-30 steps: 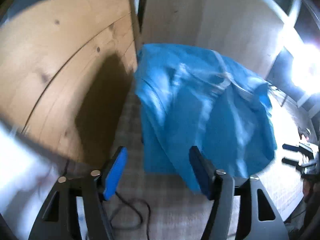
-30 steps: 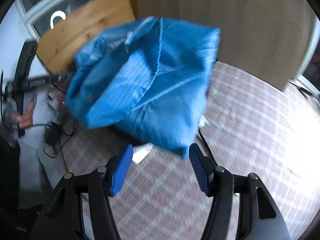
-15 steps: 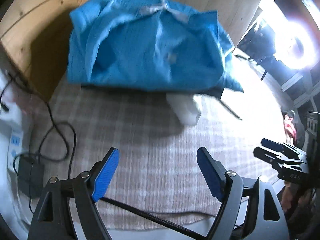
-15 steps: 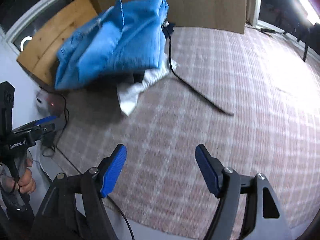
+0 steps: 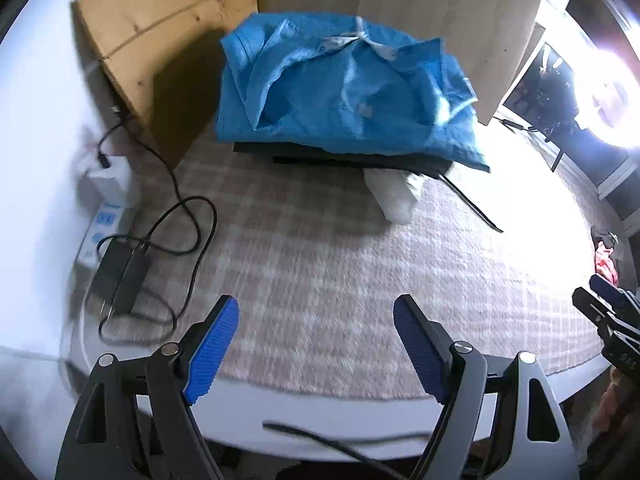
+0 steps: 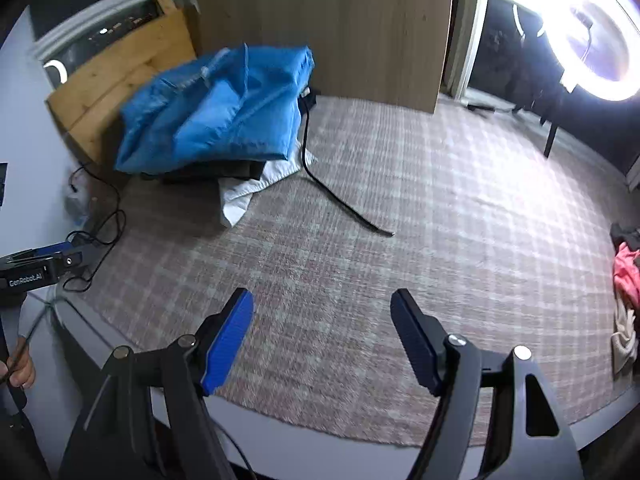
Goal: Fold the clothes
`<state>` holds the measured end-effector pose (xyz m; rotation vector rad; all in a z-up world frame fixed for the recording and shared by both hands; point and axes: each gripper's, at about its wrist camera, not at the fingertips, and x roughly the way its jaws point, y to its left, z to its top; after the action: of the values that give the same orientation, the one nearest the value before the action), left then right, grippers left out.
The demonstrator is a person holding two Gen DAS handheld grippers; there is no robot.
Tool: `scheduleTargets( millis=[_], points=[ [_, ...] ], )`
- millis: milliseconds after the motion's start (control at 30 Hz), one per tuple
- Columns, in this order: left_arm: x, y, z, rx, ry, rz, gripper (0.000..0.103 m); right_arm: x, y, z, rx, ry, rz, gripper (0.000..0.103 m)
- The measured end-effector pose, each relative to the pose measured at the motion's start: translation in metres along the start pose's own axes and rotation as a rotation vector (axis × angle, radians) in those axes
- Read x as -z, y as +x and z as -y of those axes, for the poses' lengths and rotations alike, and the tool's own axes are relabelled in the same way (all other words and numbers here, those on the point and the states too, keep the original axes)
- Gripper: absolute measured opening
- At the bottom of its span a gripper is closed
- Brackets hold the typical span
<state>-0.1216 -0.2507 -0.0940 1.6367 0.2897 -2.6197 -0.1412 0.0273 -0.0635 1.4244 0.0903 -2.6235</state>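
A folded blue garment (image 5: 344, 88) (image 6: 224, 116) lies on top of a stack of dark folded clothes (image 5: 352, 158) at the far side of the checked cloth, against the wooden boards. A white garment (image 5: 394, 194) (image 6: 252, 188) sticks out from under the stack. My left gripper (image 5: 316, 340) hangs open over the near part of the cloth, well short of the stack, with nothing between its blue pads. My right gripper (image 6: 322, 332) is likewise open and empty, over the near edge. Each gripper shows at the edge of the other's view.
A checked cloth (image 6: 440, 220) covers the table. A black strap (image 6: 340, 200) trails from the stack. A power strip, adapter and cables (image 5: 120, 256) lie at the left edge. Wooden boards (image 5: 160, 52) stand behind. Red and pale clothes (image 6: 626, 280) lie at far right. A ring light (image 6: 592, 32) glares.
Both grippers have let go of the blue garment and pulled back toward the table's near edge. The garment now rests on the stack, and both pairs of jaws stand wider.
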Motion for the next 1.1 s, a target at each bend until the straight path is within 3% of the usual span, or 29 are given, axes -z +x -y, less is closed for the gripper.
scheduleTargets(
  millis=[167, 567, 1100],
  points=[
    [0.038, -0.032, 0.033, -0.005, -0.009, 0.009, 0.078, 0.035, -0.043, 0.019, 0.038, -0.026, 0.048, 0.071],
    [0.133, -0.079, 0.107, -0.005, 0.016, 0.032, 0.078, 0.128, -0.108, 0.076, 0.016, -0.01, 0.086, 0.071],
    [0.169, -0.119, 0.143, 0.042, 0.056, 0.102, 0.078, 0.165, -0.153, 0.094, 0.023, -0.035, 0.151, 0.071]
  ],
)
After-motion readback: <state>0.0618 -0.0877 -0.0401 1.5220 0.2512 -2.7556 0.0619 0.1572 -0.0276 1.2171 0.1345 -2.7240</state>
